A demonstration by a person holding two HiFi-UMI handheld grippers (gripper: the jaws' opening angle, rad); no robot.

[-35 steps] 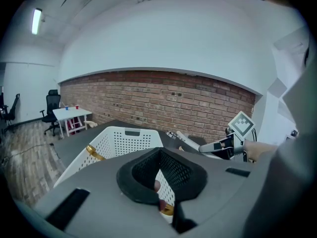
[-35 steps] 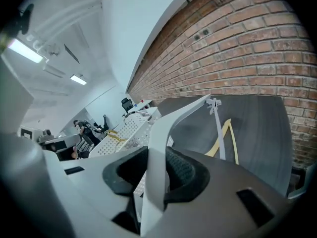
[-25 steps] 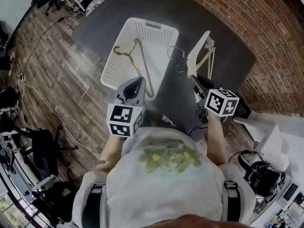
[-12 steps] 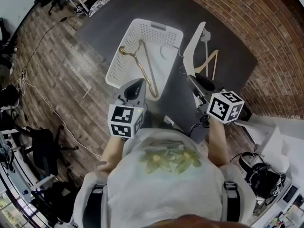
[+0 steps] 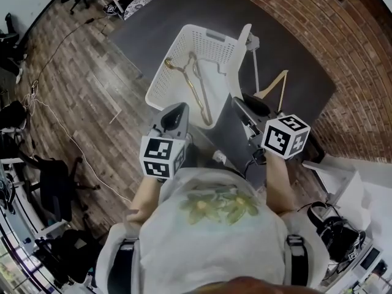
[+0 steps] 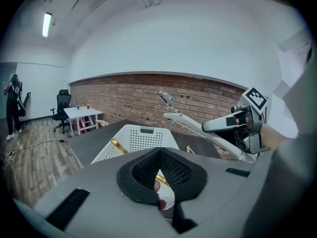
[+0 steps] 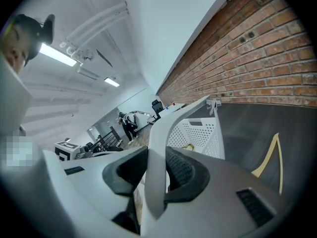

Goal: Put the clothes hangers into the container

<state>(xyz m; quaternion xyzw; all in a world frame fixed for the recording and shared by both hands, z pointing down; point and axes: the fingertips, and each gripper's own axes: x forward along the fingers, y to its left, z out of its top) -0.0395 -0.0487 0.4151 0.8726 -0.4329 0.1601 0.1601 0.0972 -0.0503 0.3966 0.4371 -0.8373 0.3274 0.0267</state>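
Close to the person's chest, the left gripper (image 6: 161, 171) stood with jaws apart and nothing between them, while the right gripper (image 7: 157, 168) was clamped on one arm of a white plastic hanger (image 5: 241, 59), held up beside the white perforated basket (image 5: 160, 78). Light, stiff and smooth, it would probably swing about that one-arm grip; a hold nearer the neck would steady it. Farther out, a gold hanger (image 5: 201, 94) lay inside the basket, and a pale wooden hanger (image 5: 274, 83) rested on the dark table (image 5: 153, 23).
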